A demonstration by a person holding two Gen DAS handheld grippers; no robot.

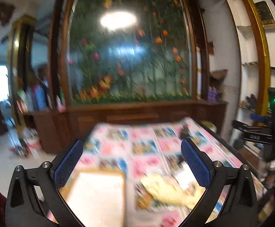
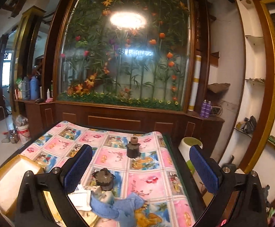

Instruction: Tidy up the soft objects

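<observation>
Nearest the right gripper [image 2: 140, 167], whose blue-padded fingers [image 2: 76, 170] stand wide apart and hold nothing, a crumpled blue cloth [image 2: 118, 209] lies on the table [image 2: 152, 181], low in the gap and slightly toward the left finger, its long axis running roughly crosswise to the fingers. It touches a white folded cloth or paper [image 2: 81, 200] on its left; which of the two it is cannot be told. Just behind them sits a small dark metal motor-like part [image 2: 104, 178]. Off to the left rests a shallow tan-rimmed tray [image 2: 14, 181], apparently with nothing in it. In the left wrist view, heavily blurred, the left gripper [image 1: 131, 162] is also spread wide and carrying nothing; a pale yellow cloth [image 1: 167, 189] lies below and toward its right finger, with the same tray [image 1: 97, 194] just beside it on the left. The right gripper looks the nearer to the blue cloth, the left to the yellow one, so each would likely drop almost straight down. Farther along the flowered table cover stands a small dark upright jar-like piece [image 2: 133, 148], and beyond the table's far edge a wooden cabinet [image 2: 118, 121] with a glass panel of artificial flowers [image 2: 126, 56].
</observation>
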